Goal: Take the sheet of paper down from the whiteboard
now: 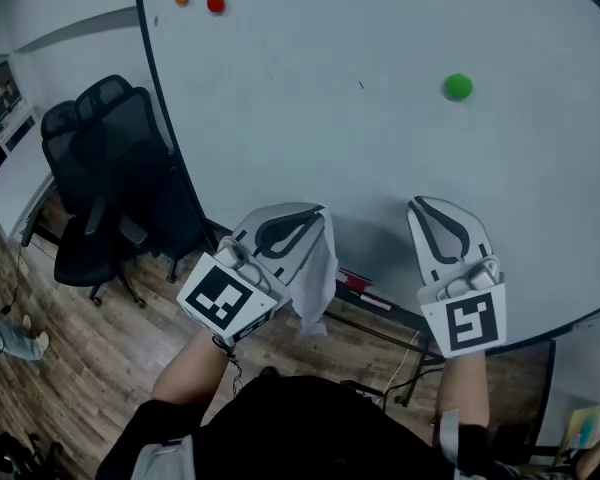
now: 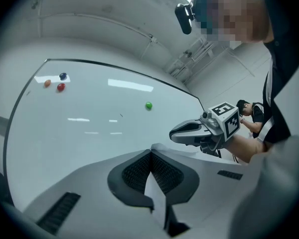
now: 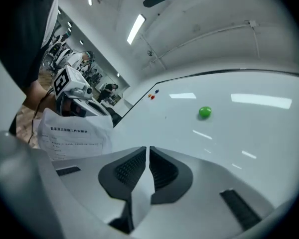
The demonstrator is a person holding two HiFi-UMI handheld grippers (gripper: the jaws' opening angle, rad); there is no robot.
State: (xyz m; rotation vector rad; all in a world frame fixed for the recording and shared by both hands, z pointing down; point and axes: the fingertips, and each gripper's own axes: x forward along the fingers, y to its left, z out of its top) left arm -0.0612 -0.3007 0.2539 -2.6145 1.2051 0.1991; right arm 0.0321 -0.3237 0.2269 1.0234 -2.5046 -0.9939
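Gripping what, on our left?

— Our left tool point(image 2: 150, 158) is clenched on the sheet of paper point(image 1: 318, 283); a white edge of it runs between the pads, and the rest hangs down beside the tool.

And our right tool point(image 3: 148, 151)?

— Drawn almost together, only a thin slit left between the pads, and nothing in it. It points at the whiteboard point(image 1: 380, 138), apart from the sheet.

So where does the sheet sit now?

— Off the board. It dangles low in front of the board's bottom edge, held by one corner area alone. A green magnet point(image 1: 458, 86) sits on the board above our right tool, well apart from the paper.

Which step are we at, then?

— We judge the taking-down done, or nearly. Next we should keep the left grip firm and bring the sheet clear of the board. No surface to lay it on shows from here, so we cannot say where it goes.
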